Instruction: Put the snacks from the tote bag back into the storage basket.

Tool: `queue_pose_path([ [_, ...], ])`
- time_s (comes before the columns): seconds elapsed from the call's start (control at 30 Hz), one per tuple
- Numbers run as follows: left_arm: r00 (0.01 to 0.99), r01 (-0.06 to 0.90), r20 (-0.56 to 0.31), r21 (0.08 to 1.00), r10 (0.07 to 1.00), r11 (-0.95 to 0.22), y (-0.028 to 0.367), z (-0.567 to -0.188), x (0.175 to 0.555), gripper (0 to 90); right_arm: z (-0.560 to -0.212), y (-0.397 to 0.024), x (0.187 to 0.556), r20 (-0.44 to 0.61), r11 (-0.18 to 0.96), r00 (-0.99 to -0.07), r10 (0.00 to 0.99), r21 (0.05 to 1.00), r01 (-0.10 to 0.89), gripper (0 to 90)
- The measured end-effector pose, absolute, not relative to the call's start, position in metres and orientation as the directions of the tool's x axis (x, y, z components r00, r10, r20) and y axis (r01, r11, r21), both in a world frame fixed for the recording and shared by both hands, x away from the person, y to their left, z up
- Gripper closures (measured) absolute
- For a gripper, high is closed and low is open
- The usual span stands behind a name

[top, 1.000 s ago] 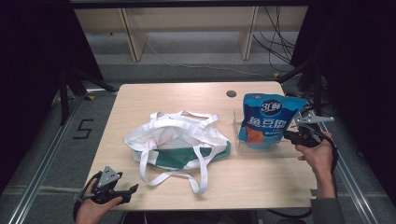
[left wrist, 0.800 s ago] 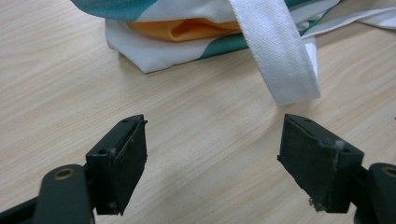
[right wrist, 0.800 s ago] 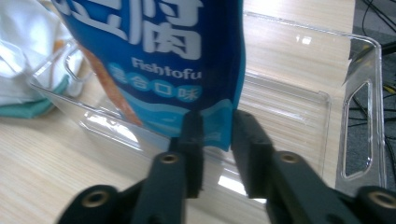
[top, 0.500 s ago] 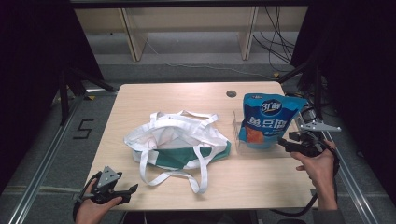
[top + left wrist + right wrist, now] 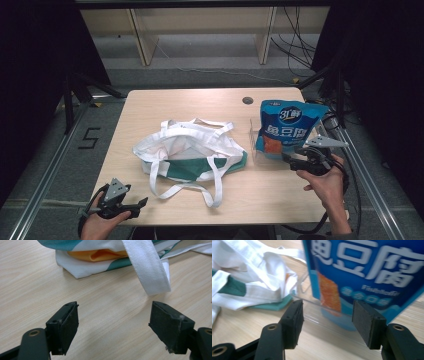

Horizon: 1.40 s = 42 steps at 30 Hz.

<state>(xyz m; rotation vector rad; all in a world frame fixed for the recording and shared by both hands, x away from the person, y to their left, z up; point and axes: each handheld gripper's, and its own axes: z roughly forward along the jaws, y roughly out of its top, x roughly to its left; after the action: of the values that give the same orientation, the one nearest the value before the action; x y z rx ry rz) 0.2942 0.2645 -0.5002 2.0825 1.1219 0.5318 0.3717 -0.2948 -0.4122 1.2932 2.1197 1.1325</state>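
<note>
Both pairs of jaws stand wide apart with nothing between them. The left gripper (image 5: pixel 113 333) hangs low over bare wood at the near left corner of the tabletop (image 5: pixel 200 102), its black pads (image 5: pixel 67 326) spread around grain alone, and in the high view the same left gripper (image 5: pixel 134 205) sits in a hand (image 5: pixel 100 222) right at the table's near edge. Just beyond its pads, one broad white strap (image 5: pixel 150 272) of the cloth bag (image 5: pixel 192 150) curls down onto the wood, apart from both pads; behind that strap the bag's folded edge shows white, teal and a fold of orange lining. The right gripper (image 5: pixel 325 323) points at the lower front of a blue snack packet (image 5: pixel 367 275) printed with large white characters and an orange panel, and its pads (image 5: pixel 368 323) are parted in front of the packet without touching it. From above, the right gripper (image 5: pixel 290 161) is held in a hand (image 5: pixel 327 182) at the right side of the tabletop, close to the packet (image 5: pixel 287 127), which stands upright in a clear plastic holder (image 5: pixel 257 145) near the right edge. The white and green bag lies slumped in the middle of the tabletop, its straps trailing toward the near edge, just left of the holder. A small dark round hole (image 5: pixel 247 100) sits in the far part of the wood.
</note>
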Motion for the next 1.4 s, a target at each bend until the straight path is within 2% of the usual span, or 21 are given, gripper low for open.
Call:
queue_pose_path([
  [0.07, 0.567, 0.545, 0.046, 0.727, 0.823, -0.417, 0.267, -0.498, 0.294, 22.4, -0.413, -0.287, 0.369, 0.092, 0.225, -0.485, 0.870, 0.800, 0.556, 42.5],
  [0.2, 0.550, 0.546, 0.026, 0.745, 0.835, -0.383, 0.264, -0.500, 0.294, 22.4, -0.416, -0.277, 0.370, 0.052, 0.274, -0.526, 0.849, 0.808, 0.522, 41.7],
  [0.3, 0.540, 0.550, 0.022, 0.748, 0.842, -0.372, 0.264, -0.501, 0.294, 22.4, -0.418, -0.269, 0.368, 0.072, 0.271, -0.534, 0.842, 0.801, 0.534, 41.3],
  [0.33, 0.566, 0.548, 0.043, 0.727, 0.823, -0.414, 0.266, -0.498, 0.294, 22.4, -0.418, -0.268, 0.368, 0.050, 0.290, -0.545, 0.837, 0.804, 0.519, 41.3],
  [0.5, 0.574, 0.545, 0.052, 0.721, 0.817, -0.428, 0.267, -0.498, 0.294, 22.4, -0.422, -0.261, 0.366, 0.030, 0.324, -0.577, 0.816, 0.802, 0.501, 39.6],
  [0.73, 0.570, 0.554, 0.055, 0.711, 0.820, -0.434, 0.267, -0.497, 0.294, 22.4, -0.430, -0.255, 0.360, 0.035, 0.328, -0.597, 0.802, 0.809, 0.488, 37.5],
  [0.83, 0.570, 0.548, 0.049, 0.721, 0.820, -0.425, 0.267, -0.498, 0.294, 22.4, -0.431, -0.251, 0.355, 0.070, 0.287, -0.585, 0.808, 0.820, 0.495, 36.8],
  [0.9, 0.554, 0.550, 0.028, 0.738, 0.832, -0.391, 0.265, -0.500, 0.294, 22.4, -0.431, -0.251, 0.351, 0.072, 0.294, -0.588, 0.806, 0.814, 0.502, 36.2],
  [1.07, 0.573, 0.549, 0.051, 0.717, 0.818, -0.429, 0.267, -0.498, 0.294, 22.4, -0.440, -0.251, 0.346, 0.072, 0.298, -0.602, 0.795, 0.818, 0.492, 35.7],
  [1.13, 0.546, 0.554, 0.022, 0.740, 0.837, -0.381, 0.264, -0.500, 0.294, 22.4, -0.444, -0.252, 0.344, 0.058, 0.309, -0.606, 0.794, 0.820, 0.483, 35.5],
  [1.23, 0.548, 0.553, 0.022, 0.741, 0.836, -0.381, 0.264, -0.501, 0.294, 22.4, -0.448, -0.250, 0.339, 0.093, 0.290, -0.599, 0.795, 0.808, 0.512, 34.9],
  [1.33, 0.546, 0.554, 0.024, 0.740, 0.837, -0.382, 0.264, -0.500, 0.294, 22.4, -0.453, -0.252, 0.339, 0.076, 0.307, -0.615, 0.784, 0.815, 0.492, 34.1],
  [1.4, 0.547, 0.553, 0.023, 0.740, 0.837, -0.382, 0.264, -0.500, 0.294, 22.4, -0.454, -0.250, 0.337, 0.090, 0.304, -0.607, 0.790, 0.803, 0.513, 33.6],
])
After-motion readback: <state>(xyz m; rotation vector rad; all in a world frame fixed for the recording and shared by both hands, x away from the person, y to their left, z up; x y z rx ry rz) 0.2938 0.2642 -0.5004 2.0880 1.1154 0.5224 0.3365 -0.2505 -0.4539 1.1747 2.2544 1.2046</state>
